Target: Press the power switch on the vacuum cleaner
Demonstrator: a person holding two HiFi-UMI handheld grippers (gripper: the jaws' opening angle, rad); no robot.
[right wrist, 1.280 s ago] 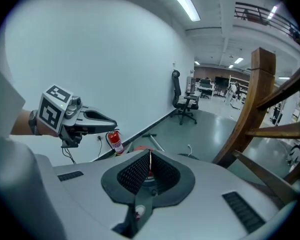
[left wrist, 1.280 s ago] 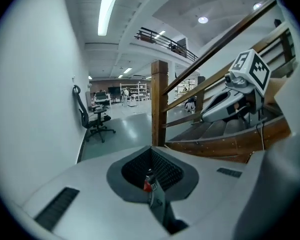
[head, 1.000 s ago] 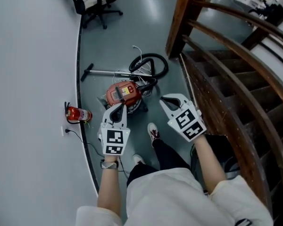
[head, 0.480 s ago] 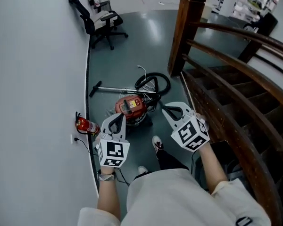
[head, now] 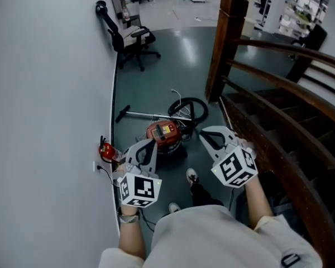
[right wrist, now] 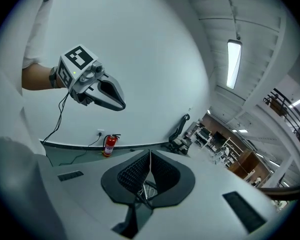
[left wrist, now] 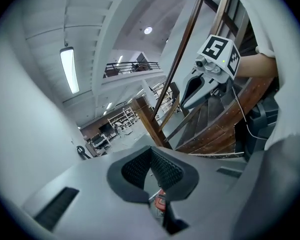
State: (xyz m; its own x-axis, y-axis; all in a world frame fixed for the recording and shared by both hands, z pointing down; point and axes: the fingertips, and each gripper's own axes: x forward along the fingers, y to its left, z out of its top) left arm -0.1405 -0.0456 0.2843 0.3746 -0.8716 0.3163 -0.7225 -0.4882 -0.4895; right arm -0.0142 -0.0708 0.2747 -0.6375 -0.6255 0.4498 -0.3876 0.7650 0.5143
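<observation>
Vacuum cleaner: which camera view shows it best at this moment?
The head view. It shows the whole red vacuum cleaner on the floor, with its hose and wand. The left gripper view catches only a red sliver of it low in the frame. The right gripper view shows only a bit of hose and white cord.

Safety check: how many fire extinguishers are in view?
1. The fire extinguisher stands on the floor against the curved wall, left of the vacuum cleaner; others may be hidden.
</observation>
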